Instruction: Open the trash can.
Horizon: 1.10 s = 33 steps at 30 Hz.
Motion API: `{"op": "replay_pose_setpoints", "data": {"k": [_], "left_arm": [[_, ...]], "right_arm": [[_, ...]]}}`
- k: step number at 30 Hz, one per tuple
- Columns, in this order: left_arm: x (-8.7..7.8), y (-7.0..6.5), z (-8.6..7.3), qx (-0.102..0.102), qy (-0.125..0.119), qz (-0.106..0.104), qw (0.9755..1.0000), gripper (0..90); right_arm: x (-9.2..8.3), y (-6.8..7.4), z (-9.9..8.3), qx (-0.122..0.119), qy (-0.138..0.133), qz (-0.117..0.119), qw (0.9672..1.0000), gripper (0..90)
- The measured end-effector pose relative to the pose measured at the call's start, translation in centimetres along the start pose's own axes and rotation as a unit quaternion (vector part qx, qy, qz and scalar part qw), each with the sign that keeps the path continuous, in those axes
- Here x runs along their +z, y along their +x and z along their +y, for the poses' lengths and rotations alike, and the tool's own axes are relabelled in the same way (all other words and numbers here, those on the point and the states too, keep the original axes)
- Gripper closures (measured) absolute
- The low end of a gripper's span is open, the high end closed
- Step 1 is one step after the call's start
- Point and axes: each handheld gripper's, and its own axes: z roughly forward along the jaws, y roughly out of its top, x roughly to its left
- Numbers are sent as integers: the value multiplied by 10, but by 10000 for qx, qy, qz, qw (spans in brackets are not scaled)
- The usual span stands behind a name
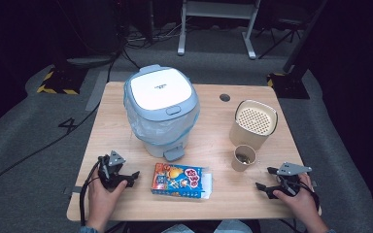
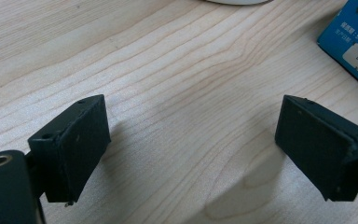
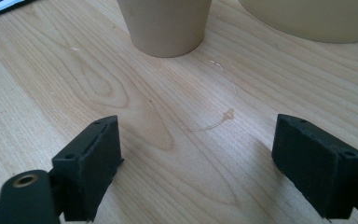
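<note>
- Your left gripper rests on the near left of the desk. Its fingers stand wide, with bare wood between them and nothing held.
- Your right gripper rests at the near right edge. Its fingers are also wide apart and empty.
- Snack box: it lies flat at the near centre, between your two hands. Its long axis runs left to right, roughly along the near edge of the desk.
- Key relation: the box's left short end sits just beside your left fingers, directly to their right. Your right fingers are well apart from its right end, so the left hand looks the nearer one for a grasp.
- In the left gripper view a blue corner of the box sits at far right, off the line between the fingers. You would likely need to swing right to bracket it.
- Paper cup: it stands upright just left and far of your right fingers, close to the beige container behind it. In the right gripper view the cup is straight ahead, slightly left of centre.
- Pedal bin: it stands at far centre-left with the lid closed and a clear liner showing. Its pedal points toward the box.
- Writing: the box top carries bright printed characters, too small to read. A white panel in the left gripper view shows digits starting "202" under a line of small script. The bin lid has a small dark logo, illegible.
</note>
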Motion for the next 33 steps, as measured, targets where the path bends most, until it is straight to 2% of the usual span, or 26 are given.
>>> {"op": "replay_pose_setpoints", "data": {"k": [11,12,14,15,16,18,21,23,25,26,29,30,33], "left_arm": [[0,-2,0,-29,10,84,10000,105],[-1,-2,0,-95,-58,142,9998,135],[-2,-2,0,-83,-88,154,9998,237],[-2,-1,0,-86,-139,133,9998,237],[-3,-2,0,-46,-203,89,9997,390],[-3,-3,0,-52,-222,88,9997,409],[-8,-4,1,-120,-112,-88,9998,534],[-13,-5,4,-146,-167,-270,9994,560],[-19,-7,8,-76,-213,-487,9986,609],[-19,-7,8,-76,-213,-487,9986,617],[-32,-10,16,117,-365,-803,9960,641],[-36,-10,18,191,-382,-837,9956,645],[-41,-11,21,233,-414,-906,9948,660]], "right_arm": [[0,0,0,-10,-5,10,10000,156],[0,0,0,-14,-5,16,10000,156],[0,0,0,-18,-5,16,10000,156],[0,0,0,-19,-6,17,10000,157],[0,0,0,-20,-7,17,10000,156],[0,0,0,-19,-7,17,10000,156],[0,0,0,-20,-8,17,10000,157],[0,-1,0,-21,-7,16,10000,157],[0,0,0,-20,-7,17,10000,157],[0,0,0,-20,-7,17,10000,157],[0,0,0,-20,-8,16,10000,156],[0,0,0,-18,-8,17,10000,156],[0,-1,0,-19,-8,16,10000,156]]}}
